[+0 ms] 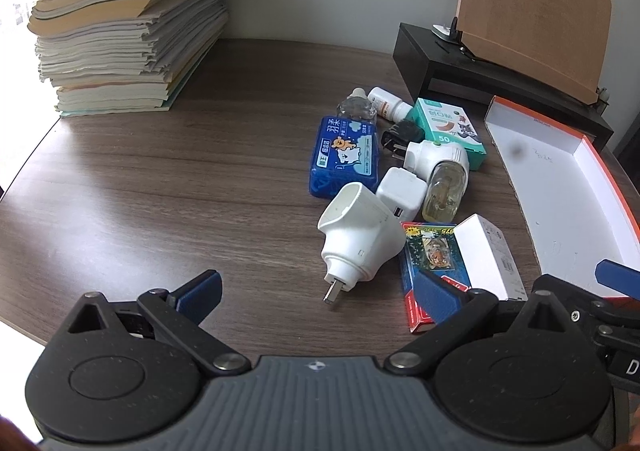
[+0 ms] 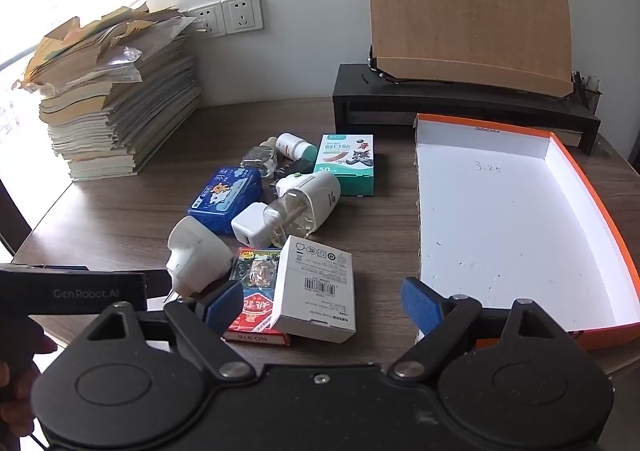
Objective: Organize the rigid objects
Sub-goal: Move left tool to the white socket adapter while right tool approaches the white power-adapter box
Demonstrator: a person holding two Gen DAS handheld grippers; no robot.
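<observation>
Clearly "GenRobot.AI" marks the left tongs (image 1: 320, 293); both tongs, right (image 2: 322, 309) included, gape empty above "NO.976" card pack (image 2: 256, 305).

The left gripper (image 1: 320, 293) tilts downward with its 2 blue-padded fingers (image 1: 202, 293) spread wide, nothing between them. The right gripper (image 2: 322, 307), just to its right, is likewise tilted down, gaping and empty.
</observation>
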